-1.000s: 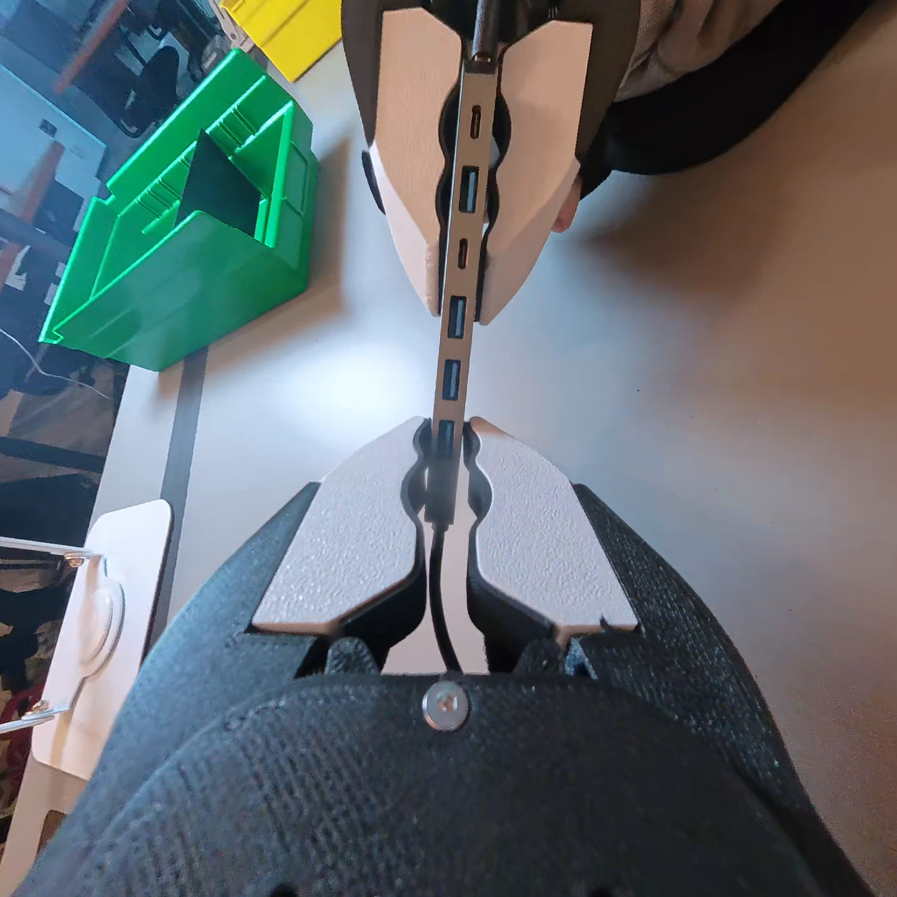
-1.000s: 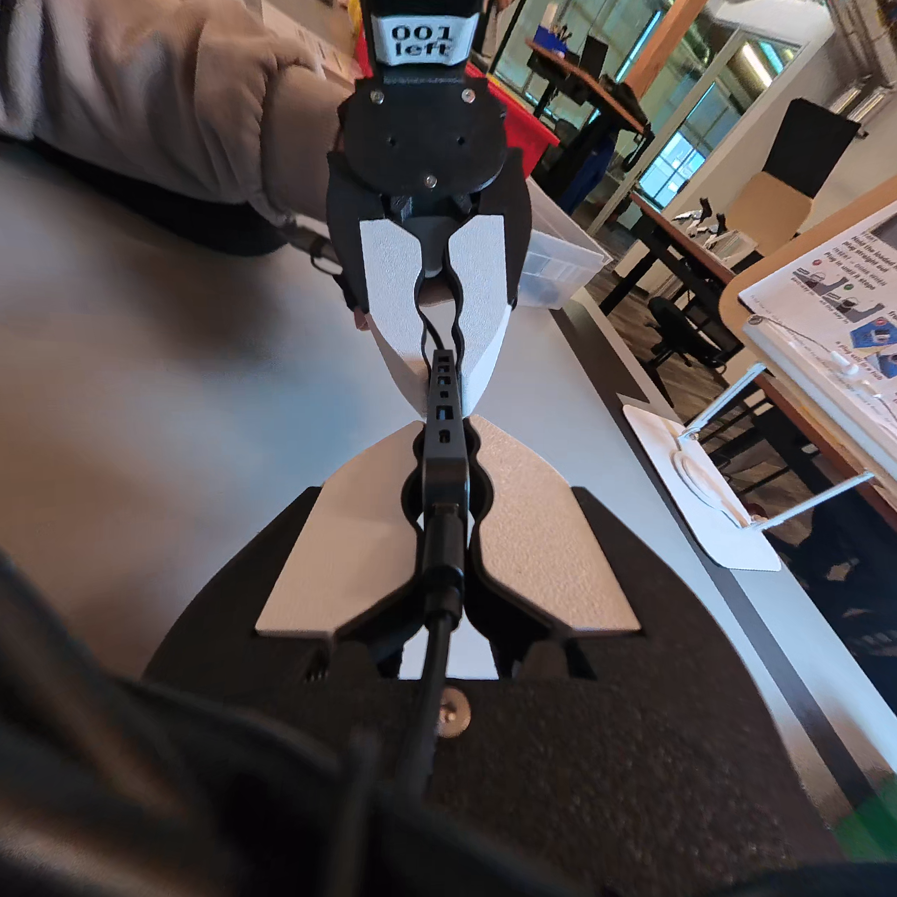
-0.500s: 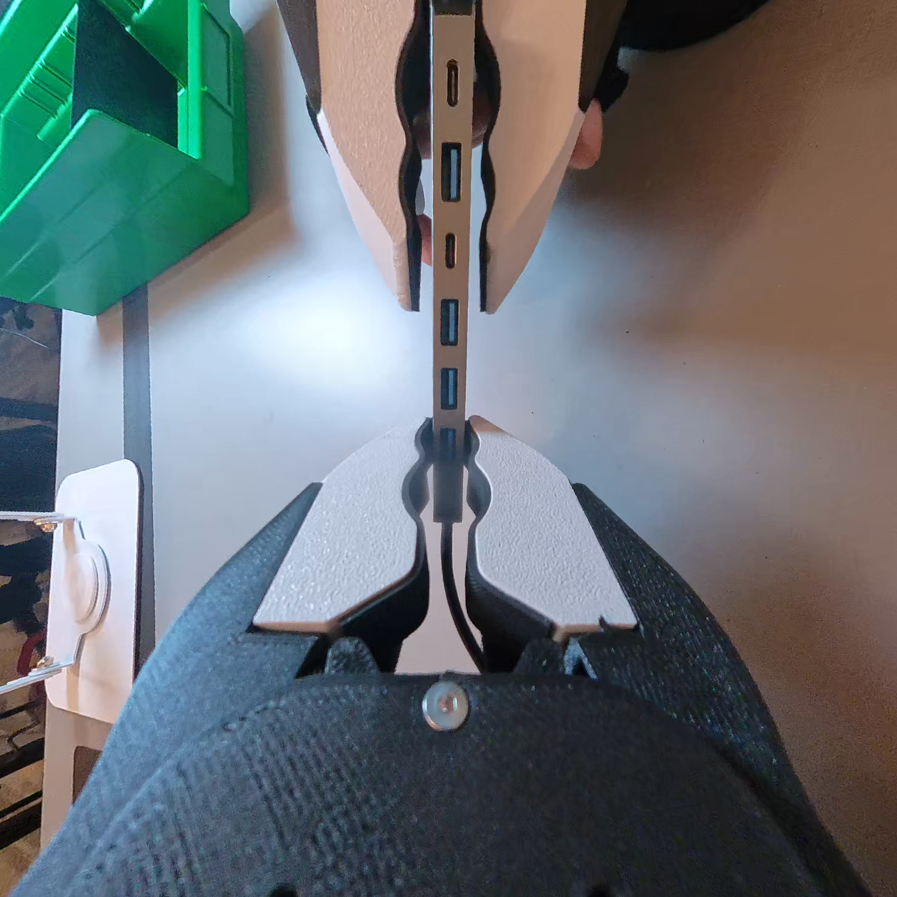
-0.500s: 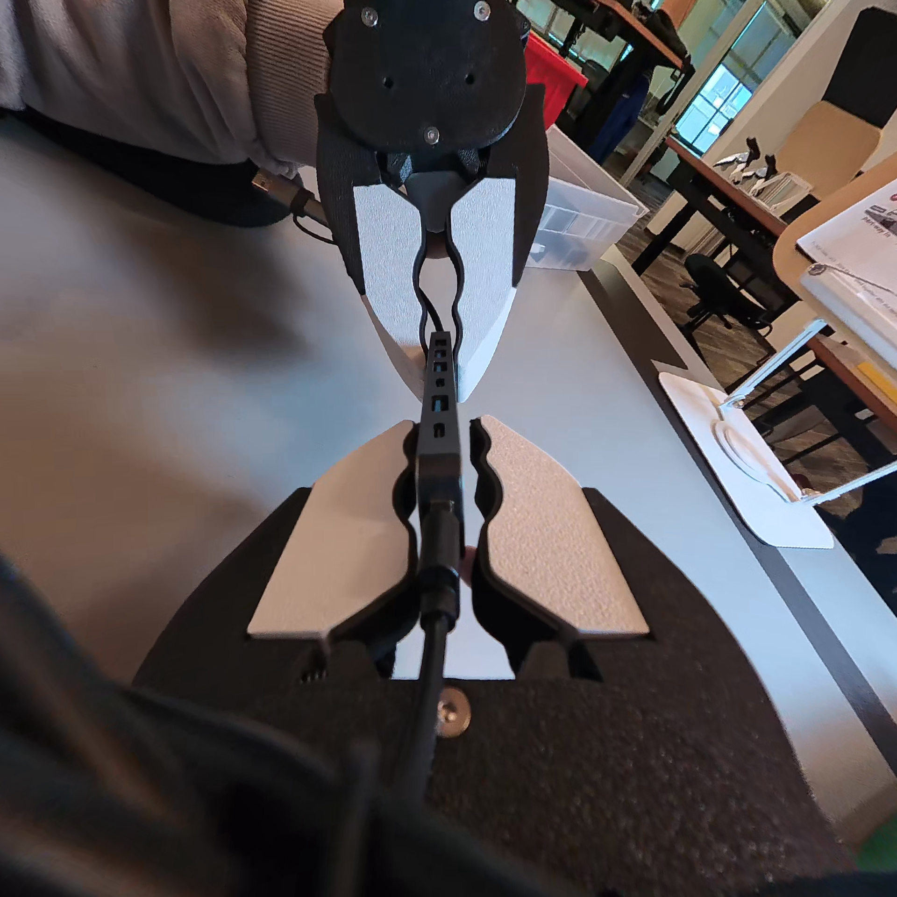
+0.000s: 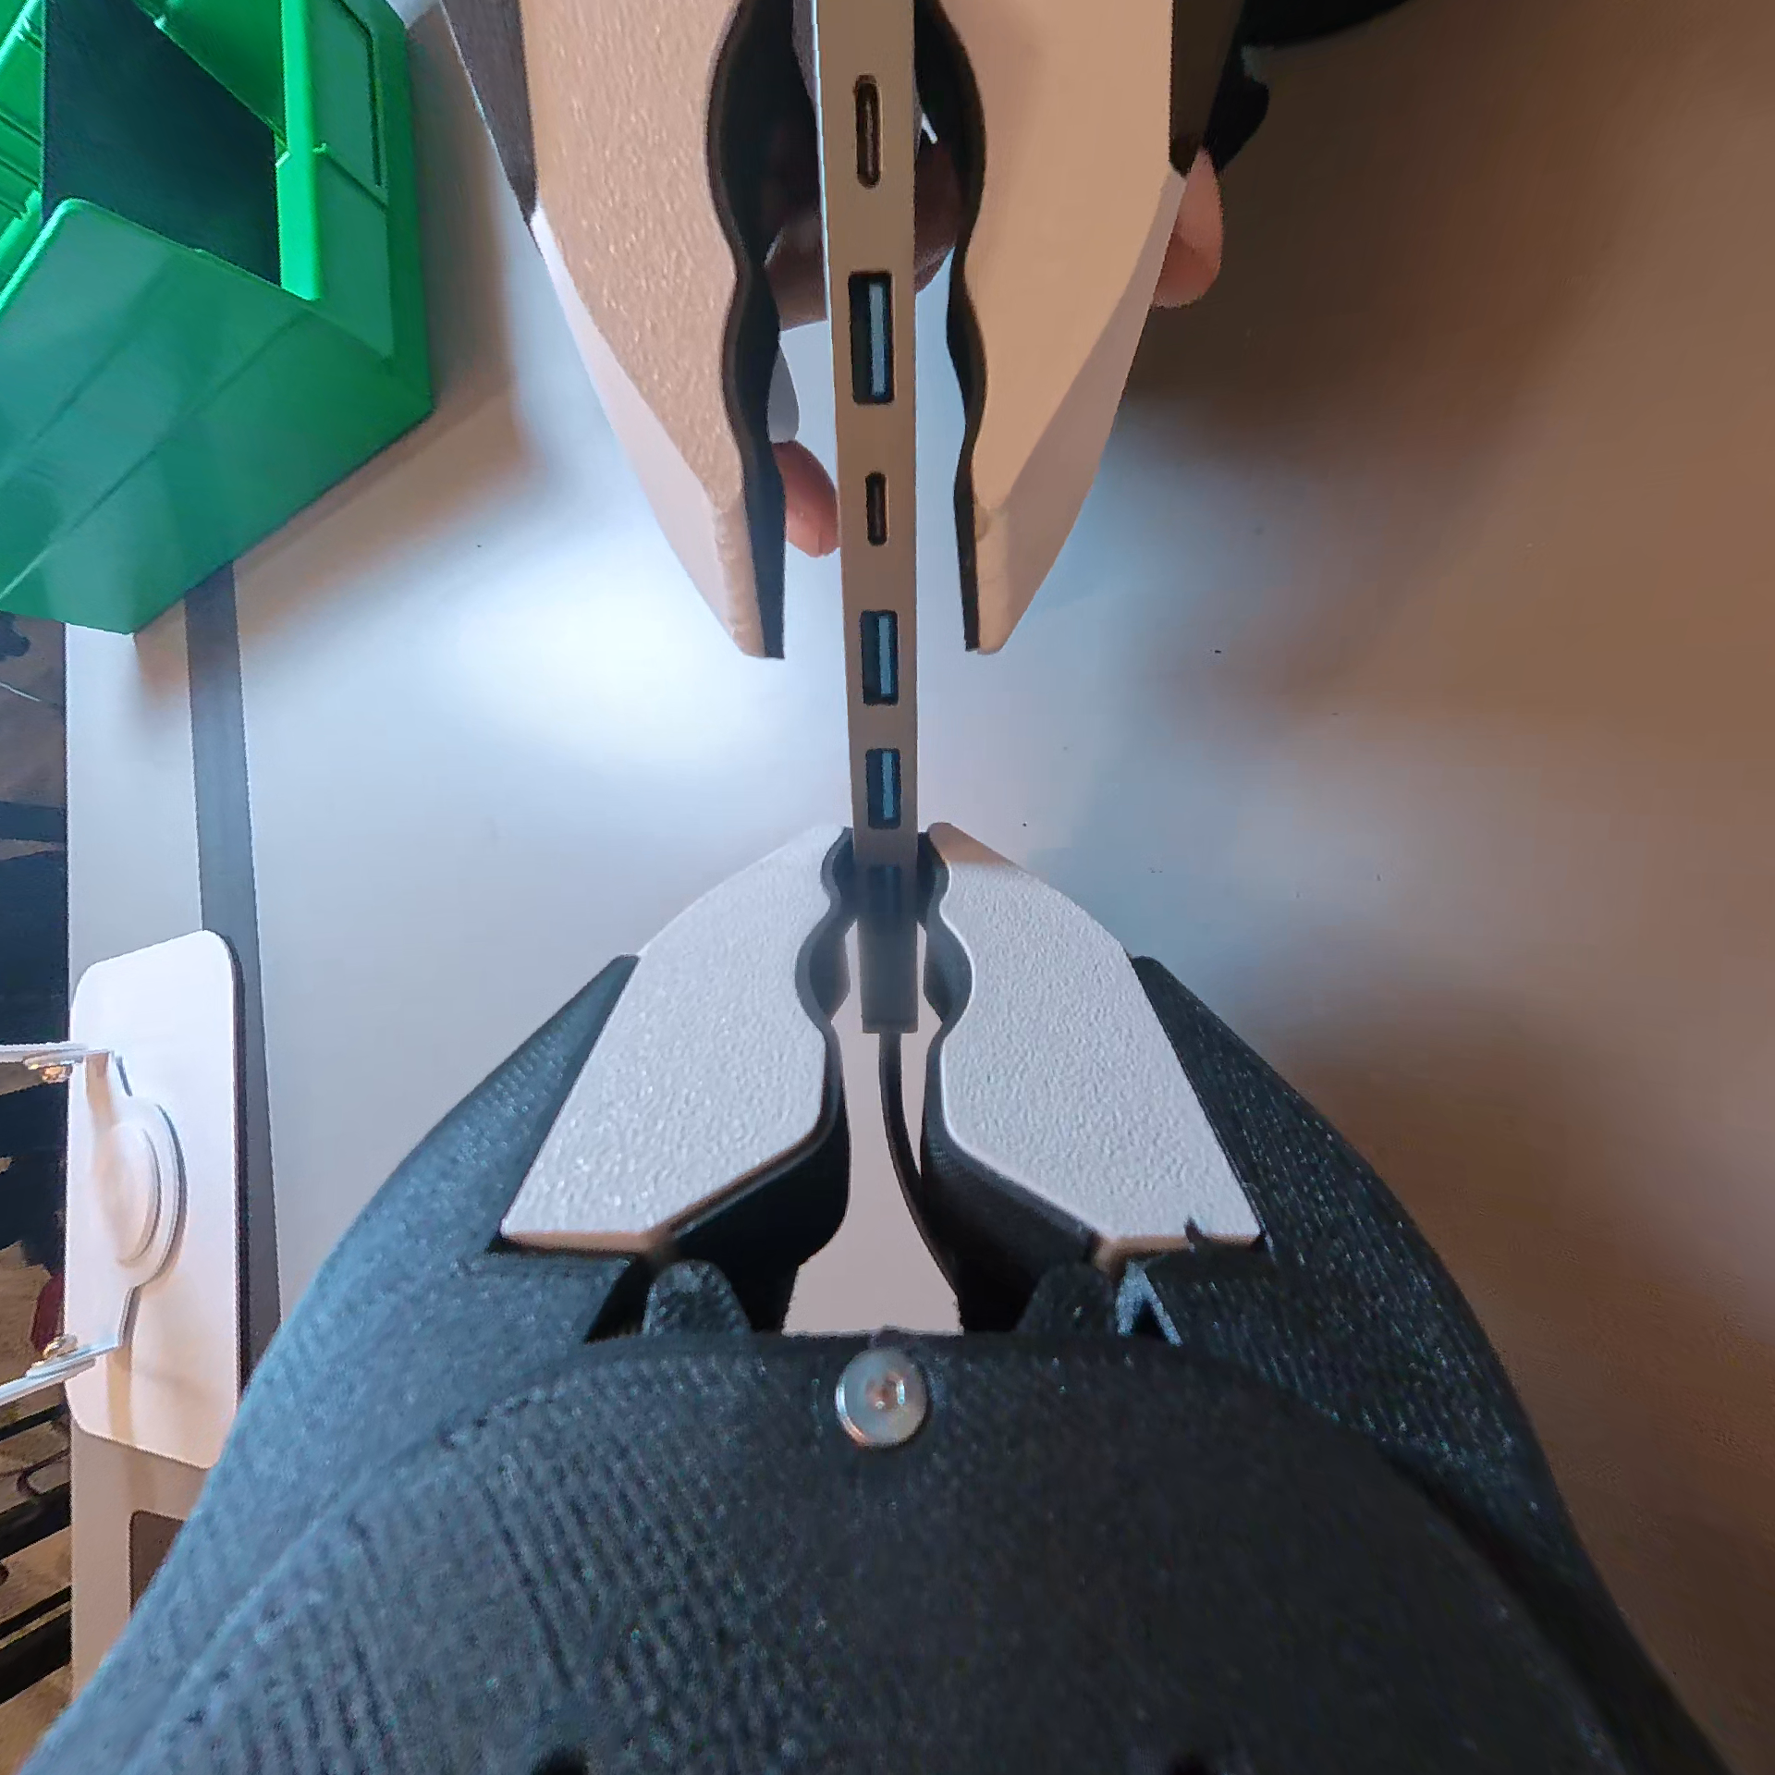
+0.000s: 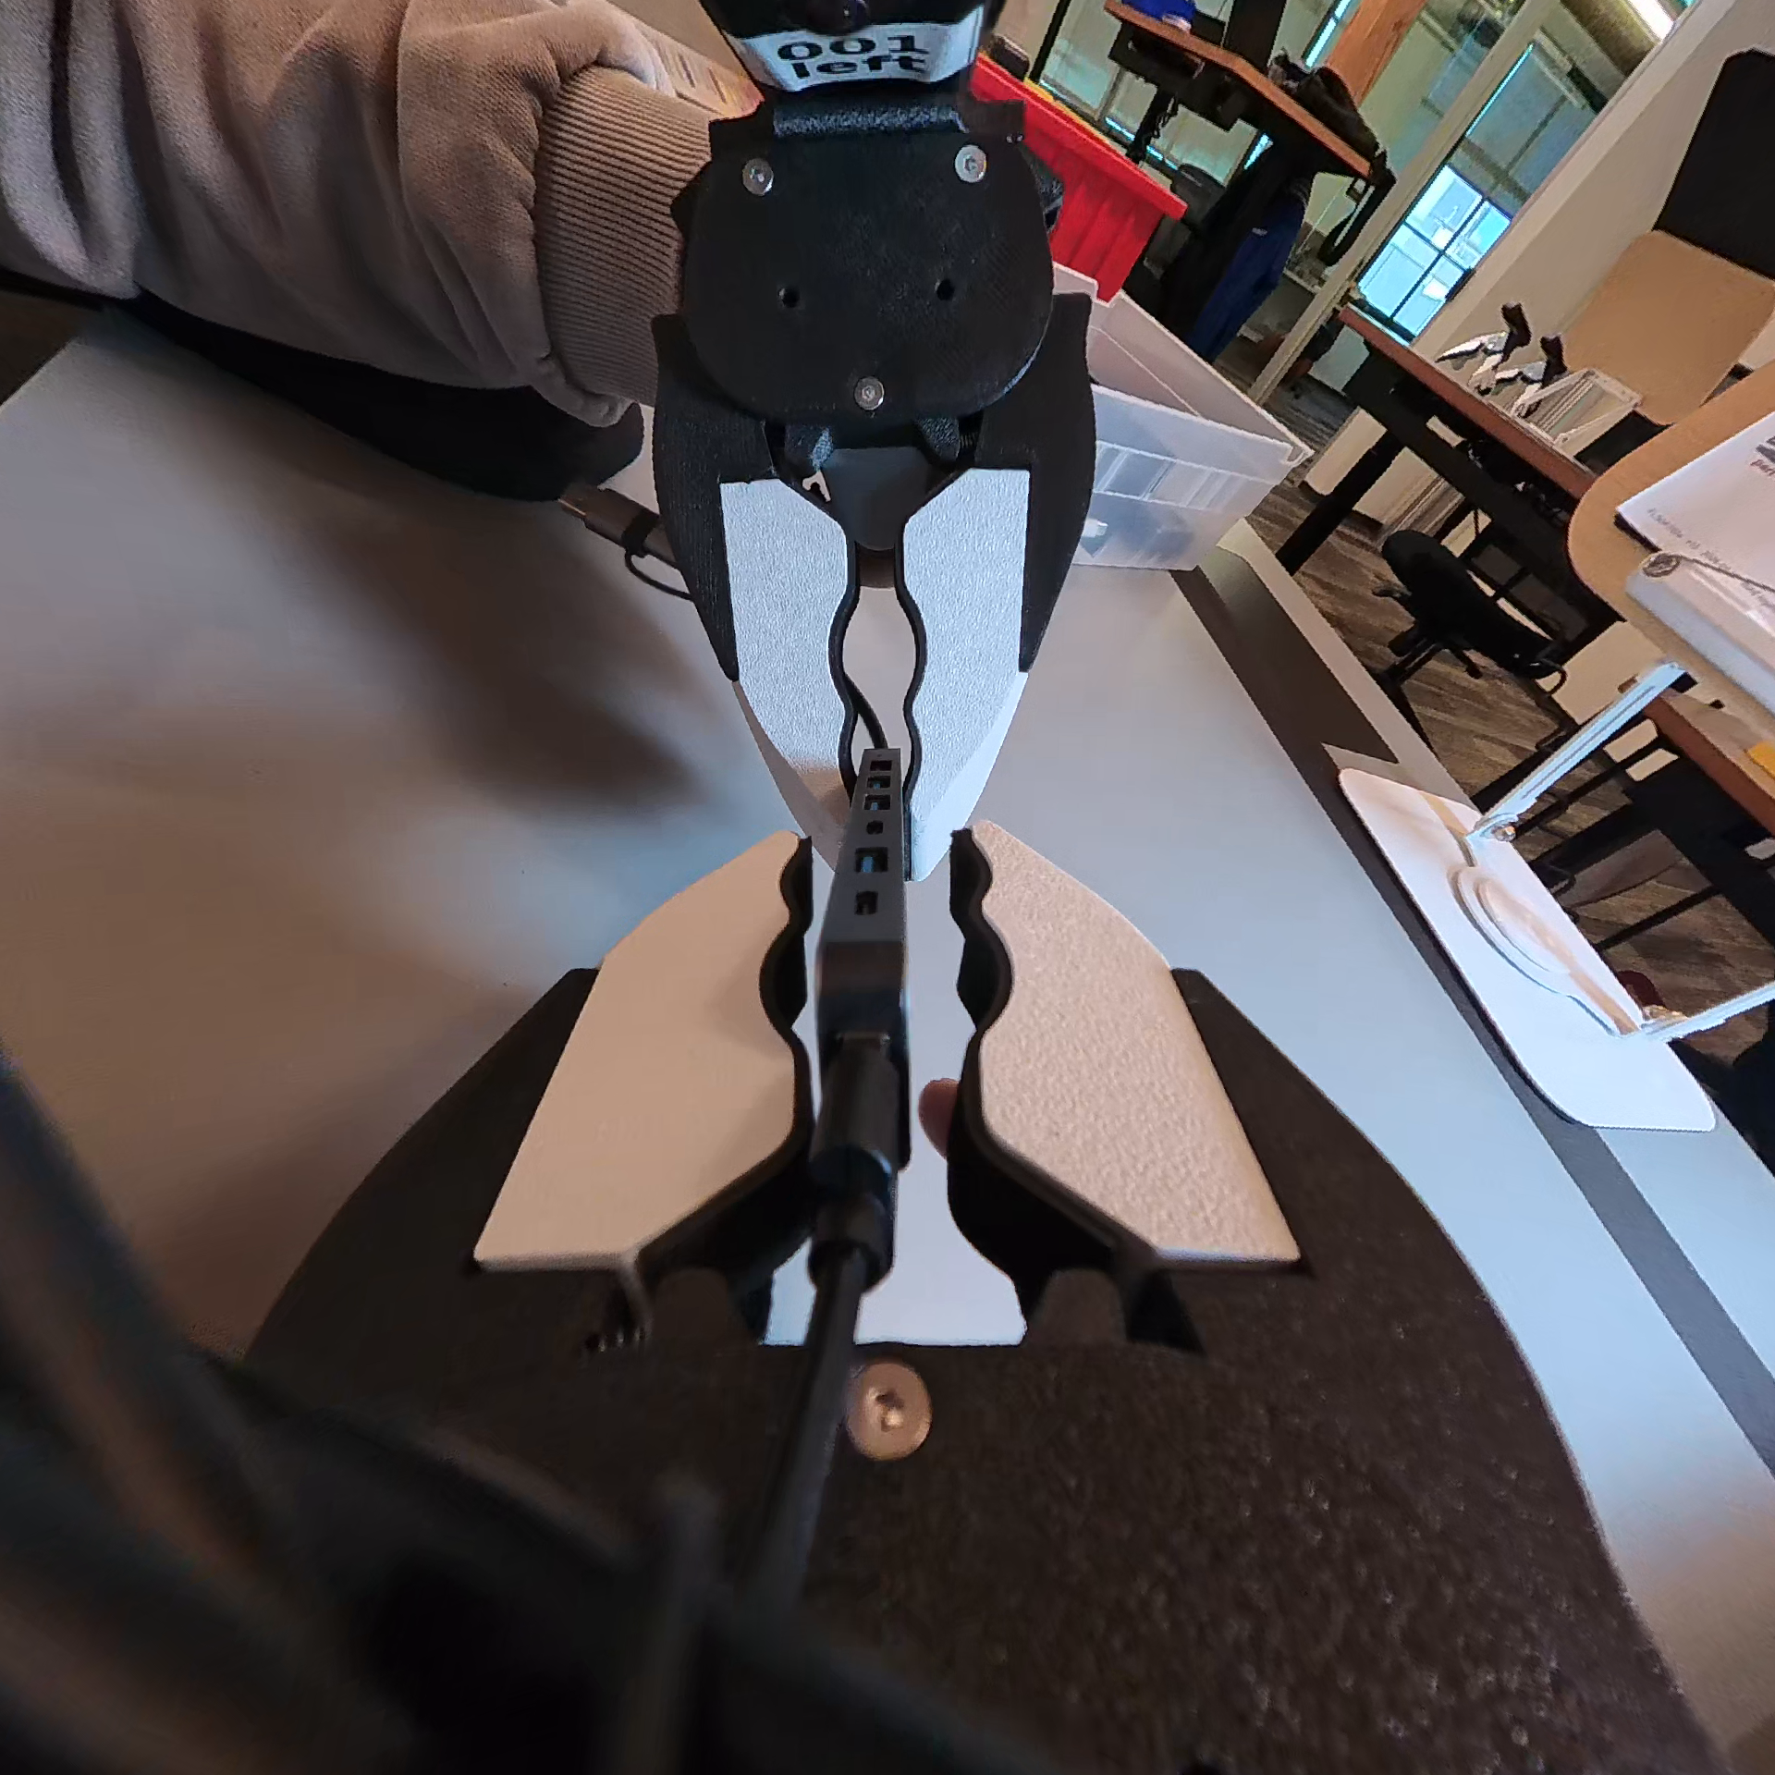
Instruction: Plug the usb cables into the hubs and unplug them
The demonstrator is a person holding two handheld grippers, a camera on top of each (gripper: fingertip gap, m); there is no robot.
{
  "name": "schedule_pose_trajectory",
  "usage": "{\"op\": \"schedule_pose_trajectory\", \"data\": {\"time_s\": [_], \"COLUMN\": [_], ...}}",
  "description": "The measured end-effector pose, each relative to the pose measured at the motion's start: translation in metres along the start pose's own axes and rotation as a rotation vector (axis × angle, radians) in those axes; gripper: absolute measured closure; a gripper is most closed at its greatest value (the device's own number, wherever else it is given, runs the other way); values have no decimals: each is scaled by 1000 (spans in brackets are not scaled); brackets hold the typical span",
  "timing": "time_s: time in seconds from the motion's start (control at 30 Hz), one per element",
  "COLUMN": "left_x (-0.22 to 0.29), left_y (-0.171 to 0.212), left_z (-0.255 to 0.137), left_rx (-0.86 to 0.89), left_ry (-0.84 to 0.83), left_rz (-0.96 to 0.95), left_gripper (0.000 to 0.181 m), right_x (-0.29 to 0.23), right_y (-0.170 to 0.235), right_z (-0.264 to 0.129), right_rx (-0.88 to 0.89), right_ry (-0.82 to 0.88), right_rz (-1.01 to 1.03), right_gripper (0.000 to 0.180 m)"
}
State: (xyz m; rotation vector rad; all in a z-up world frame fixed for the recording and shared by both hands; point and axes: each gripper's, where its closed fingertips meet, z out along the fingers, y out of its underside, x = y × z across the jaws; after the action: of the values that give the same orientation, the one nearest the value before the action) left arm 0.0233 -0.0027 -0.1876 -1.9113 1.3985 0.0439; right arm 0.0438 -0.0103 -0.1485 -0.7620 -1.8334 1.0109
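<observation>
Left wrist view: the left tongs (image 5: 882, 850) are clenched on the near end of the usb hub (image 5: 879, 538), a thin grey bar held on edge above the tabletop (image 5: 1393, 672). Its row of ports faces the camera. Its thin black cord (image 5: 903, 1133) leaves the gripped end and runs back between the fingers. The hub reaches straight ahead into the right tongs (image 5: 874, 648), which face the camera from the top of the picture. Those fingers stand apart, with a clear gap on each side of the hub. A green bin (image 5: 192, 384) sits toward the tabletop's far left corner in this view, and a white stand base (image 5: 163, 1201) lies at its left edge.

Right wrist view: the right tongs (image 6: 879, 855) are released, and the jaws stand well apart. The hub (image 6: 864, 912) passes between them nearer the left finger, with open space on its right; whether it touches the left finger cannot be told. A black cable (image 6: 826, 1345) joins the hub's near end. Its far end is pinched by the left tongs (image 6: 869, 826), which point at the camera. A clear box (image 6: 1181, 471) stands at the tabletop's far right edge.
</observation>
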Motion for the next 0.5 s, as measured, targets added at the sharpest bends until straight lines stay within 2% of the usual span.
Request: {"op": "schedule_pose_trajectory", "data": {"time_s": [0.1,0.2,0.4,0.5], "left_x": [0,-1,-6,-26], "left_y": [0,0,-7,-18], "left_z": [2,1,-6,-38], "left_rx": [-1,4,80,233], "left_ry": [-4,-8,-30,-44], "left_rz": [4,3,-1,-137], "left_gripper": [169,169,168,150], "right_x": [0,-4,1,11], "right_y": [1,1,-4,-9], "right_z": [0,1,-2,-9], "right_rx": [4,4,-24,-31], "right_ry": [4,-9,41,118], "right_rz": [-7,-26,-108,-155], "right_gripper": [154,164,165,166]}}
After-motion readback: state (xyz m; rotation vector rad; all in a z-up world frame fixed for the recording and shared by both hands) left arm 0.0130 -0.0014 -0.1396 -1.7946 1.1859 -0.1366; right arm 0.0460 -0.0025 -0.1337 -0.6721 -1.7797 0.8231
